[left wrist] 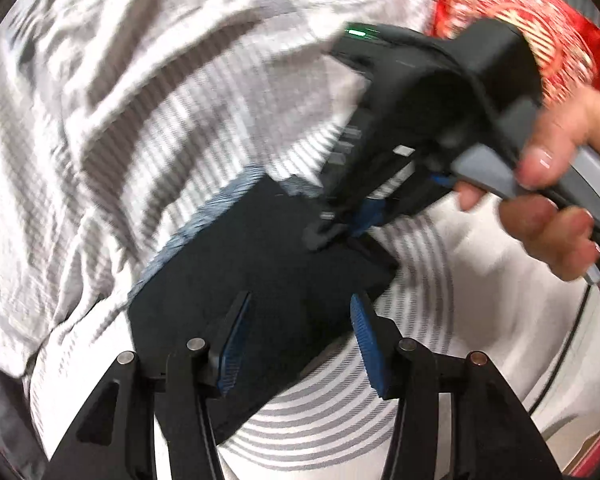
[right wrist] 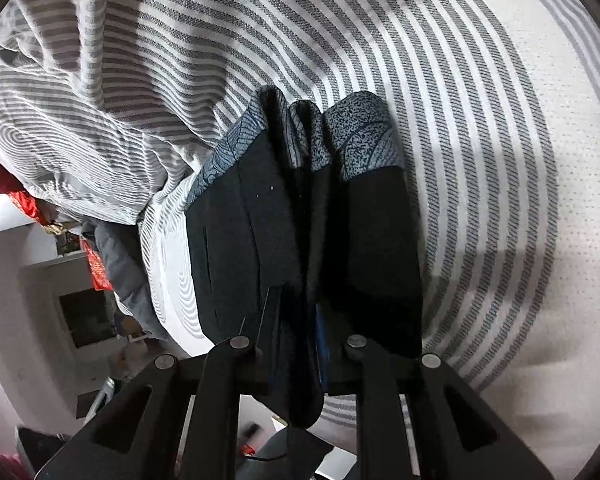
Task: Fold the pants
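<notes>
**Dark pants on a striped bed**

The dark pants (left wrist: 260,256) lie folded on a bed (right wrist: 520,168) covered in grey-and-white striped sheeting, with a rumpled striped duvet (left wrist: 120,100) beside them and a red patterned cushion (left wrist: 540,28) beyond. The left gripper (left wrist: 296,320) hangs over the pants, fingers spread, nothing between them. The right gripper (right wrist: 300,344), held by a hand (left wrist: 556,208), pinches a bunched edge of the pants. White furniture (right wrist: 40,300) stands past the bed.

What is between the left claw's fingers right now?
Nothing is gripped: in the left wrist view the left claw stands open above the dark pants, with only that cloth showing in the gap.
</notes>
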`<state>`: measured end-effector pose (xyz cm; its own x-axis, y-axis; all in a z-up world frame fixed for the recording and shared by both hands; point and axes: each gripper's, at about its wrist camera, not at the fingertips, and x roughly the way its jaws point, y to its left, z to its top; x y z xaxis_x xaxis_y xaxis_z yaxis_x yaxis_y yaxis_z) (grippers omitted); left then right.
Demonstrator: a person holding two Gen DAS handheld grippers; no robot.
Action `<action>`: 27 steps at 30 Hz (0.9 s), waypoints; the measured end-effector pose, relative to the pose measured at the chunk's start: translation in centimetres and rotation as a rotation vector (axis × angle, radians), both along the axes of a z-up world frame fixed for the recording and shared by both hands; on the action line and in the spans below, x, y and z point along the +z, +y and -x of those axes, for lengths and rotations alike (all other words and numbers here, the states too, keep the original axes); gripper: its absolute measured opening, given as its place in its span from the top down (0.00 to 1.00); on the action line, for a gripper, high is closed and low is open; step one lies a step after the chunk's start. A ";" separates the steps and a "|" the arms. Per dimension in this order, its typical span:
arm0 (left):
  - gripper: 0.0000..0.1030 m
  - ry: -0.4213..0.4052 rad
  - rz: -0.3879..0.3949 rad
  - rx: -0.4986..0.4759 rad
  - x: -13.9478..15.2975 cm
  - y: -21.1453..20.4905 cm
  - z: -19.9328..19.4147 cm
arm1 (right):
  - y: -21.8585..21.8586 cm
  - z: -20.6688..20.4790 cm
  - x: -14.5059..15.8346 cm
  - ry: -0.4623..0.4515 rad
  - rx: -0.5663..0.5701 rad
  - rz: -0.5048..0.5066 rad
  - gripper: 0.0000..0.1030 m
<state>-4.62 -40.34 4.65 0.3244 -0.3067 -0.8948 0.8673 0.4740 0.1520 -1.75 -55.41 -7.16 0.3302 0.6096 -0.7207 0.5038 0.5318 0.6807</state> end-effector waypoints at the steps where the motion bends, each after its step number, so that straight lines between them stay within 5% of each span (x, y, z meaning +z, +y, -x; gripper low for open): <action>1: 0.50 -0.001 0.001 0.033 0.2 0.4 -0.8 | 0.0 0.1 0.1 0.005 0.001 0.005 0.82; 15: 0.50 0.061 -0.052 0.322 -2.2 5.4 -9.2 | 1.5 1.0 1.6 0.063 0.033 0.175 0.80; 18: 0.50 0.056 -0.054 0.342 -2.4 5.9 -10.2 | 1.9 1.2 3.1 0.028 0.031 0.204 0.68; 20: 0.50 0.059 -0.050 0.371 -2.5 6.3 -11.2 | 2.2 0.8 3.9 0.001 0.034 0.232 0.41; 27: 0.50 0.104 -0.006 0.431 -3.4 5.0 -14.1 | 2.8 -4.2 6.0 -0.068 0.077 0.431 0.40</action>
